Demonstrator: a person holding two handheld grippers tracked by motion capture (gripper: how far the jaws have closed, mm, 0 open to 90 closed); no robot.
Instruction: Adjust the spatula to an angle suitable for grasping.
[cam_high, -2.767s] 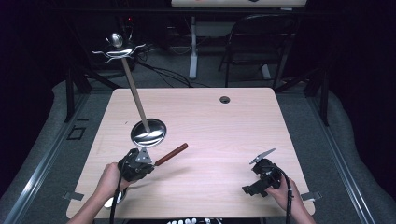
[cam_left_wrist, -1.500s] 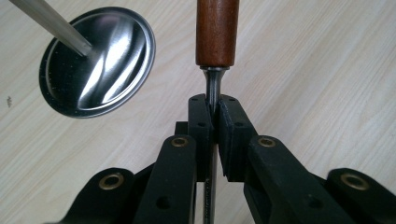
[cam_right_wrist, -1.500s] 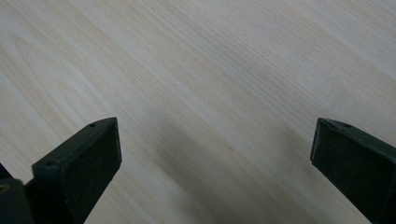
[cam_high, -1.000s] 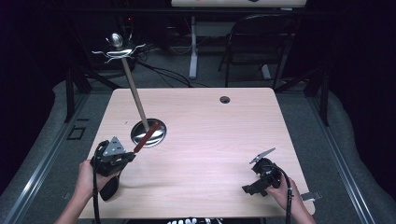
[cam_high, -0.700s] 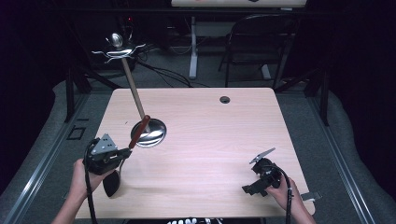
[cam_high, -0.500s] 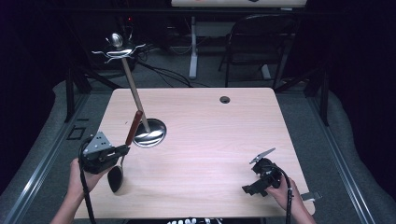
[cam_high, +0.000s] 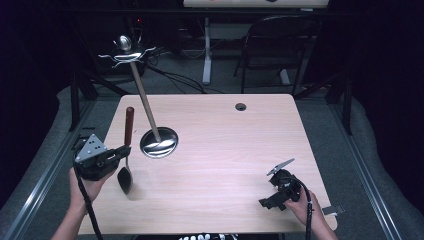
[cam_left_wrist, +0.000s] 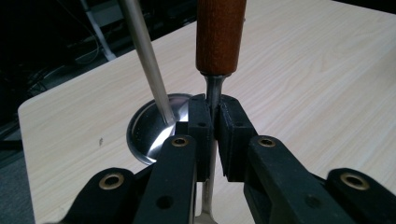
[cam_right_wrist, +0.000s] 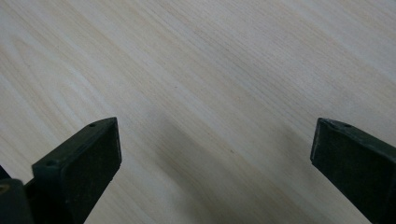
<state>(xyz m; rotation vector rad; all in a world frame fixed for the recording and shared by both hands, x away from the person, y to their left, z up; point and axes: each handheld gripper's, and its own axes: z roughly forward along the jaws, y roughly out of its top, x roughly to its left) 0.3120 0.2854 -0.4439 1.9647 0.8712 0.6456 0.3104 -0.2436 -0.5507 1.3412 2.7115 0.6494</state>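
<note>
Stand (cam_high: 159, 142) sits on the bench (cam_high: 225, 150) toward its left, pole leaning back and left. Just left of its base, the left claw (cam_high: 121, 152) has the spoon (cam_high: 127, 150) upright, bowl down by the near-left edge. Right claw (cam_high: 274, 192) sits well apart, near-right corner. Chair (cam_high: 280, 45) behind the bench.

Spoon (cam_left_wrist: 219, 35) handle top and bowl cut off by the left gripper view's edges

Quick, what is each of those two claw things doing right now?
Left gripper: closed on the metal neck of a wooden-handled spoon, held upright.
Right gripper: open, holding nothing, above the table.
</note>
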